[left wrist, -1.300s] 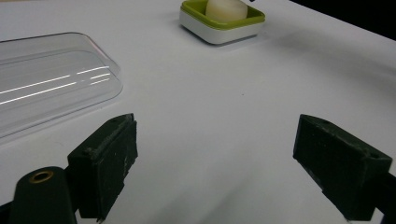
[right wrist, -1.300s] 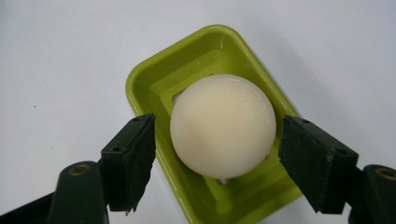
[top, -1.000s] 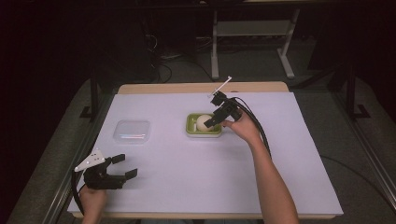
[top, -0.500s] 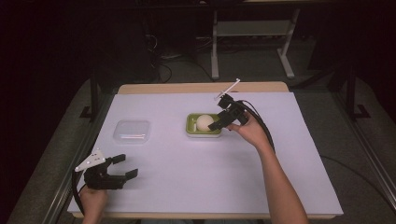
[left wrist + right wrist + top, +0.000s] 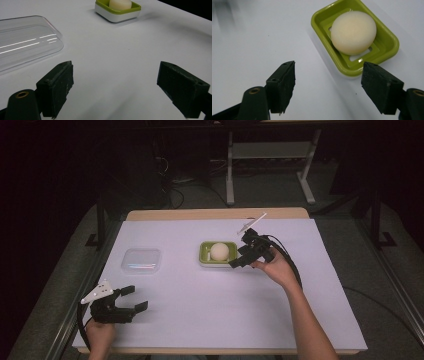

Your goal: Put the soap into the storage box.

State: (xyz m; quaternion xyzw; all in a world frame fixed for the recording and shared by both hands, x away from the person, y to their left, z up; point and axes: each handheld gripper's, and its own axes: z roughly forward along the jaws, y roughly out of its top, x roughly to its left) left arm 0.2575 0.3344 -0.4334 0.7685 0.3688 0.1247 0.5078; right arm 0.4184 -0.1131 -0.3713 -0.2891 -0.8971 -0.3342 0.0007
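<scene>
Green soap dish [image 5: 217, 254] sits centre frame with the round cream soap [image 5: 219, 251] seated in it; right gripper [image 5: 242, 255] hangs just right of the dish, jaws wide and empty, likely positioned to work that edge. Left gripper [image 5: 131, 302] idles wide open lower left, below the clear lid [image 5: 142, 260], probably next for capping.

open desk all around the green soap dish

the green soap dish [image 5: 217, 255] with its round cream soap [image 5: 219, 251] is the one raised thing mid-desk [image 5: 210, 320]; bare white surface lies in front of it and to its left. the right hand-held gripper [image 5: 239, 257] sits just beside the dish's right edge, jaws apart, narrowing that side. well left of the dish a clear lid [image 5: 142, 260] lies flat, with free desk between them. the left hand-held gripper [image 5: 134, 299], jaws wide, rests far from the dish near the front-left edge.
</scene>
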